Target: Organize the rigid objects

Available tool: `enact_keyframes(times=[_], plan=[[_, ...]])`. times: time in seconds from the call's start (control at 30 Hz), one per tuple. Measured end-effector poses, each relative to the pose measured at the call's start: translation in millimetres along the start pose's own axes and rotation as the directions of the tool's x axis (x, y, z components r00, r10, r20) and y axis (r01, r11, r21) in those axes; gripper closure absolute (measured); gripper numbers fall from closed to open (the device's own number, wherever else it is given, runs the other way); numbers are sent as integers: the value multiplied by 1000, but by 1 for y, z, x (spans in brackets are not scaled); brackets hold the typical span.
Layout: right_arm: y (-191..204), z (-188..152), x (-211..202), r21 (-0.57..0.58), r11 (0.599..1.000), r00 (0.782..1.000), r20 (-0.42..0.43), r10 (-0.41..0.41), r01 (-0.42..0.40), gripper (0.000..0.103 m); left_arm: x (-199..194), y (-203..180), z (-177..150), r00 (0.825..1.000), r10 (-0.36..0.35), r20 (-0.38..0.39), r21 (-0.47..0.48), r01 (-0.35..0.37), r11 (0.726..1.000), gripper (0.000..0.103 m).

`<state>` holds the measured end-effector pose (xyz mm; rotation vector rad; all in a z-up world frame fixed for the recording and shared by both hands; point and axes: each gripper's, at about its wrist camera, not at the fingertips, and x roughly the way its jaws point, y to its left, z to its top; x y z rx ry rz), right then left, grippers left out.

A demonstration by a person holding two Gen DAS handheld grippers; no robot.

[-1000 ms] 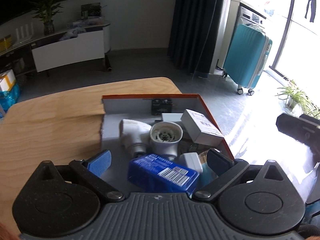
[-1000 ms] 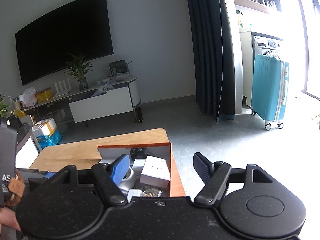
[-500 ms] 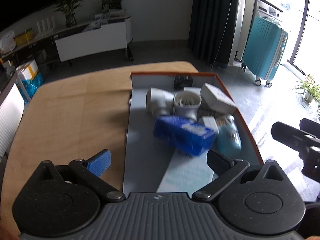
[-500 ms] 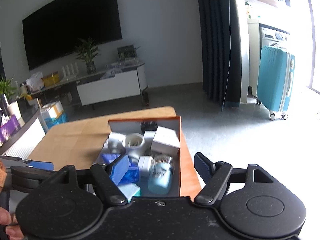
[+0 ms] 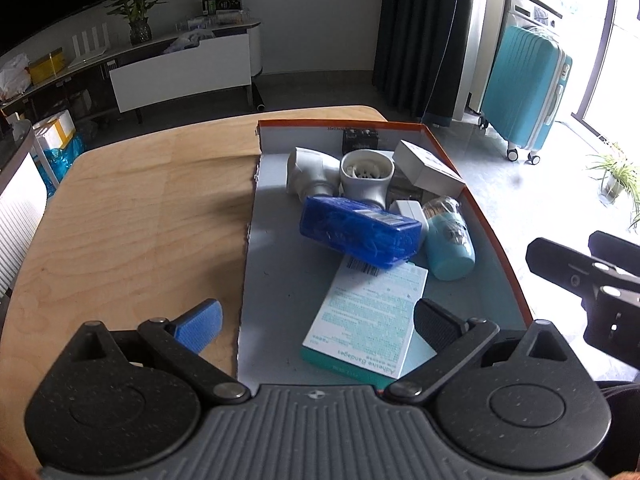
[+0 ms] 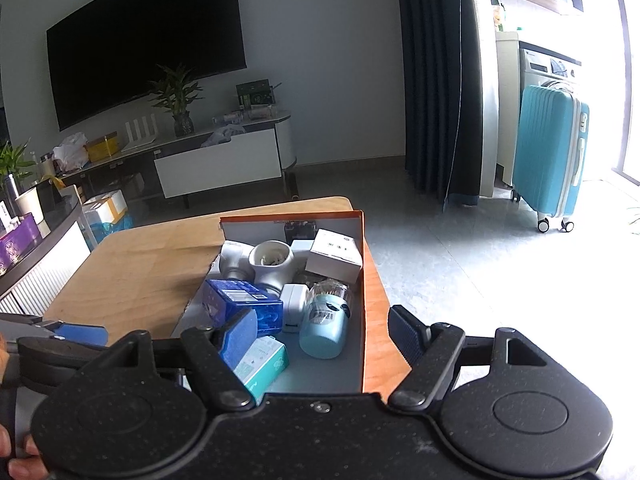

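The box (image 5: 448,152) sits at the right edge of the table (image 5: 132,216), whose left half is free. Inside: one blue pack (image 5: 360,232), one bandage carton (image 5: 368,312), one teal bottle (image 5: 450,248), one white carton (image 5: 428,168). Left gripper (image 5: 316,320) and right gripper (image 6: 324,332) are both open, holding nothing.

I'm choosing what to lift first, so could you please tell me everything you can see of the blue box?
The blue box is a glossy, translucent-looking rectangular pack with a white barcode label on its top. It lies tilted in the orange-edged tray, its near end resting on the teal bandage box. The white fittings crowd behind it and the light-blue jar lies beside it. No gripper touches it.
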<state>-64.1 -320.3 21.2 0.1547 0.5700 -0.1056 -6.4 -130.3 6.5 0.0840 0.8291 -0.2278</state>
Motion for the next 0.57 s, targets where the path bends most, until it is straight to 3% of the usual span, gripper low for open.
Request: enact_keyframes(times=[0.57], plan=[[11, -1, -11, -28, 1000, 1000, 17, -14, 14, 17, -13, 5, -4, 999, -34, 21, -21, 34, 999, 0]])
